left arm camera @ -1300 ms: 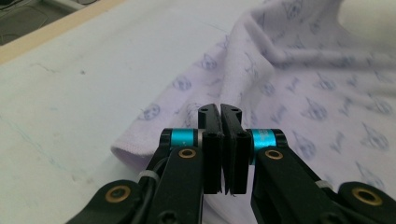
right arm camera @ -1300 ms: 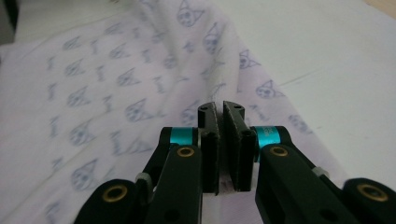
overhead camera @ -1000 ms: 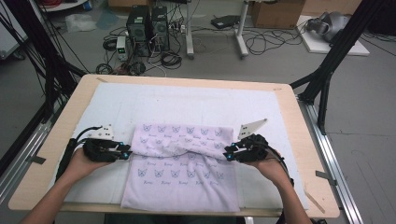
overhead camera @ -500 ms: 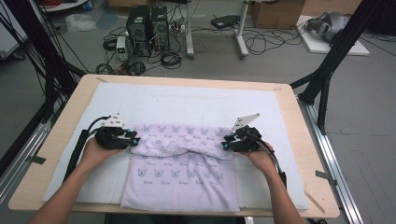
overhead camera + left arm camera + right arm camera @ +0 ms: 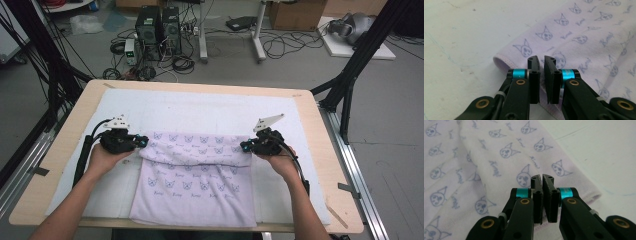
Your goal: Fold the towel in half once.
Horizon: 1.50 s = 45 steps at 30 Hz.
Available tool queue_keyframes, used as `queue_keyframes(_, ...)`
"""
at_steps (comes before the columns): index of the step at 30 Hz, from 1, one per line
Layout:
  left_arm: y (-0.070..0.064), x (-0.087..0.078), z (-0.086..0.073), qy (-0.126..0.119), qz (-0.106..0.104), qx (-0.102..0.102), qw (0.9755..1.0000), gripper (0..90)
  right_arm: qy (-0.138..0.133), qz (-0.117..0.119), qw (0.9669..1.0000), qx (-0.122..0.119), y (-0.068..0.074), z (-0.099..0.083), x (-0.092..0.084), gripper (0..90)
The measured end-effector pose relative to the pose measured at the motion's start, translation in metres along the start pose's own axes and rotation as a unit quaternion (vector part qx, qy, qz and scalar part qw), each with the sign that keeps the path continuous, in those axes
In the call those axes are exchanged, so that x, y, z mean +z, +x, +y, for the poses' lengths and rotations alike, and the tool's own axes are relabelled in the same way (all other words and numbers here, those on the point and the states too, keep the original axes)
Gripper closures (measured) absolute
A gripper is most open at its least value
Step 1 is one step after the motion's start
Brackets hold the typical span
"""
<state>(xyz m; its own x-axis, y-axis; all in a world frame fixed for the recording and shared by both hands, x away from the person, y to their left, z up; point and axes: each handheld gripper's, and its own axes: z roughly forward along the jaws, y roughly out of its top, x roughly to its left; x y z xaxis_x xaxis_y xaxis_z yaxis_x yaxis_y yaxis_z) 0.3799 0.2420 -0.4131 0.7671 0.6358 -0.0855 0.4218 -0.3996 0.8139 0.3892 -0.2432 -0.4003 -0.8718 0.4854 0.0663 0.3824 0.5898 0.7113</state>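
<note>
Towel (image 5: pixel 195 180): pale lilac, printed all over with little blue cat faces and script; it lies at the near middle of the table, its far part doubled back in a rumpled band running 9 to 3 o'clock.
Towel edge: a stitched hem shows at both corners, thicker where the fold stacks up.
Left gripper (image 5: pixel 142 142): at the band's 9 o'clock corner, jaws just drawn in and now pressed nearly together on the folded hem, pinching the cloth.
Right gripper (image 5: pixel 245 146): at the 3 o'clock corner, jaws likewise just closing in, pinching the hem there.
Hands: the left hand (image 5: pixel 107 157) and the right hand (image 5: pixel 280 162) come in from 6 o'clock, one behind each gripper.
Surface: a white mat (image 5: pixel 200 107) covers the light wooden table (image 5: pixel 65 150); faint marks on the mat.
Room: grey floor, computer towers (image 5: pixel 157 27) and tangled cables at 12 o'clock, black frame legs at both sides.
High view: gives the whole towel and both arms.
Left gripper view: close up on the rounded corner hem (image 5: pixel 500 63) by the jaws.
Right gripper view: creases (image 5: pixel 474 170) fanning across the print.
</note>
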Motion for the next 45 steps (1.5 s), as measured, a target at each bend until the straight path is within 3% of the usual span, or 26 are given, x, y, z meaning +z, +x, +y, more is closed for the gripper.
queue_keyframes(2, 0.002, -0.001, 0.005, -0.002, -0.006, -0.009, 0.9999, 82.8, 0.012, 0.004, 0.9999, 0.0, -0.003, 0.006, -0.002, 87.0)
queue_keyframes(3, 0.004, -0.001, 0.007, -0.003, -0.019, -0.018, 0.9997, 82.3, 0.021, 0.01, 0.9997, 0.003, -0.005, 0.009, -0.003, 87.0)
queue_keyframes(5, 0.006, -0.002, 0.006, 0.002, -0.029, -0.025, 0.9993, 80.0, 0.016, 0.017, 0.9997, 0.007, -0.007, 0.012, -0.004, 87.0)
queue_keyframes(7, 0.01, 0.0, 0.004, 0.015, -0.033, -0.032, 0.9988, 75.4, 0.019, 0.023, 0.9996, 0.001, -0.005, 0.012, -0.002, 86.9)
queue_keyframes(9, 0.011, -0.001, 0.003, 0.011, -0.034, -0.039, 0.9986, 69.2, 0.025, 0.025, 0.9993, -0.009, -0.002, 0.011, 0.002, 86.8)
queue_keyframes(11, 0.01, -0.001, 0.005, 0.001, -0.028, -0.033, 0.9991, 67.9, 0.031, 0.023, 0.9992, -0.013, 0.0, 0.009, 0.006, 86.7)
queue_keyframes(13, 0.006, 0.004, 0.005, 0.01, -0.022, -0.018, 0.9995, 68.1, 0.033, 0.021, 0.9991, -0.016, 0.001, 0.008, 0.008, 86.7)
queue_keyframes(17, 0.002, 0.026, 0.0, 0.062, -0.012, 0.001, 0.998, 67.5, 0.033, 0.018, 0.9992, -0.014, 0.002, 0.007, 0.01, 86.6)
queue_keyframes(19, -0.001, 0.032, -0.002, 0.076, -0.01, 0.013, 0.997, 76.0, 0.037, 0.017, 0.999, -0.018, 0.003, 0.008, 0.012, 86.6)
queue_keyframes(21, -0.003, 0.03, 0.001, 0.066, -0.004, 0.024, 0.9975, 84.1, 0.038, 0.019, 0.9989, -0.017, 0.003, 0.007, 0.011, 86.6)
queue_keyframes(23, -0.003, 0.023, 0.003, 0.049, -0.002, 0.024, 0.9985, 85.4, 0.034, 0.017, 0.9991, -0.019, 0.003, 0.007, 0.009, 86.5)
queue_keyframes(27, 0.001, 0.004, 0.008, 0.002, 0.0, 0.006, 1.0, 85.5, 0.016, 0.013, 0.9997, -0.011, 0.001, 0.008, 0.001, 86.6)
queue_keyframes(32, 0.006, -0.001, 0.012, -0.01, 0.007, -0.011, 0.9999, 85.5, 0.011, 0.009, 0.9999, -0.009, -0.003, 0.012, -0.004, 86.7)
queue_keyframes(34, 0.009, 0.002, 0.019, -0.015, 0.027, -0.009, 0.9995, 85.6, 0.008, 0.005, 0.9999, -0.004, -0.008, 0.016, -0.006, 86.8)
queue_keyframes(36, 0.013, 0.008, 0.031, -0.039, 0.072, -0.008, 0.9966, 86.0, 0.009, -0.017, 0.9998, -0.006, -0.015, 0.025, -0.009, 87.0)
queue_keyframes(37, 0.02, 0.014, 0.045, -0.066, 0.114, -0.026, 0.9909, 85.9, 0.003, -0.036, 0.9993, -0.007, -0.02, 0.03, -0.011, 87.0)
queue_keyframes(38, 0.025, 0.02, 0.054, -0.087, 0.147, -0.045, 0.9842, 83.9, -0.028, -0.082, 0.9962, 0.006, -0.03, 0.039, -0.014, 84.3)
queue_keyframes(39, 0.029, 0.027, 0.063, -0.083, 0.183, -0.054, 0.9781, 76.9, -0.054, -0.119, 0.9909, 0.033, -0.038, 0.045, -0.015, 80.2)
queue_keyframes(40, 0.032, 0.033, 0.067, -0.076, 0.191, -0.068, 0.9763, 69.7, -0.069, -0.134, 0.9873, 0.052, -0.044, 0.049, -0.014, 76.7)
queue_keyframes(41, 0.034, 0.037, 0.068, -0.069, 0.181, -0.074, 0.9784, 68.8, -0.07, -0.143, 0.9854, 0.061, -0.048, 0.05, -0.012, 71.6)
queue_keyframes(42, 0.034, 0.04, 0.066, -0.057, 0.18, -0.065, 0.9799, 67.8, -0.061, -0.142, 0.9858, 0.065, -0.049, 0.05, -0.008, 71.1)
queue_keyframes(44, 0.033, 0.041, 0.059, -0.028, 0.175, -0.046, 0.9832, 65.2, -0.04, -0.132, 0.9889, 0.054, -0.047, 0.045, -0.003, 69.7)
queue_keyframes(45, 0.033, 0.04, 0.053, -0.023, 0.174, -0.043, 0.9835, 64.2, -0.037, -0.126, 0.9901, 0.05, -0.045, 0.04, -0.002, 69.3)
